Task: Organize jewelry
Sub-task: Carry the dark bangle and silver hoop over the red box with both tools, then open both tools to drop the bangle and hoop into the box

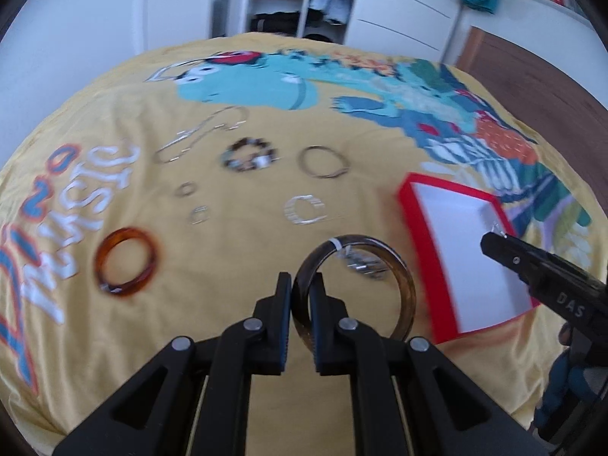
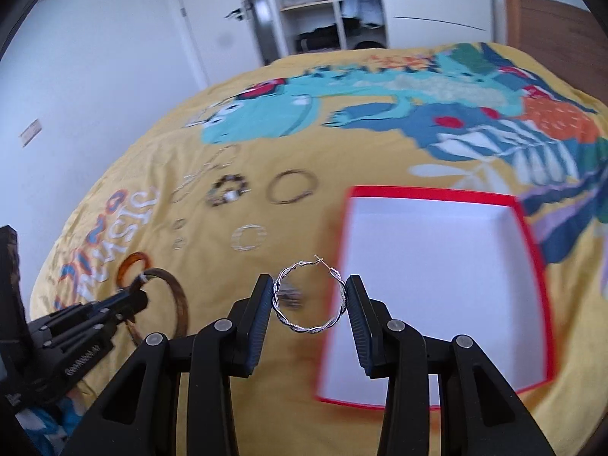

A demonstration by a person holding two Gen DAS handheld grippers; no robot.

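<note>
Both tongs are up off the yellow bedspread [image 1: 235,266] and each one has something in it. The left tongs [image 1: 300,285] are squeezed nearly shut on the rim of a dark brown bangle [image 1: 402,277], which stands up on edge between the pads with most of the ring sticking out ahead and to the right of them. The right tongs [image 2: 309,292] are partly spread and pinching a twisted silver hoop [image 2: 309,328] across its width, both pads pressed against its sides, clasp pointing up. The red box [image 2: 528,235] with the white inside sits on the bedspread just ahead and right of the right tongs, and it looks bare inside. From the left tongs it's off to the right, with the right tongs' tip hanging over its far corner. Ahead of the left tongs the rest of the jewelry lies spread out: an amber bangle [image 1: 127,262] to the left, a flat silver ring [image 1: 306,209] straight ahead, two tiny rings [image 1: 192,201], a beaded bracelet [image 1: 249,154], a thin gold bangle [image 1: 323,161] and a chain [image 1: 201,133] furthest out. Pretty blurry overall.
</note>
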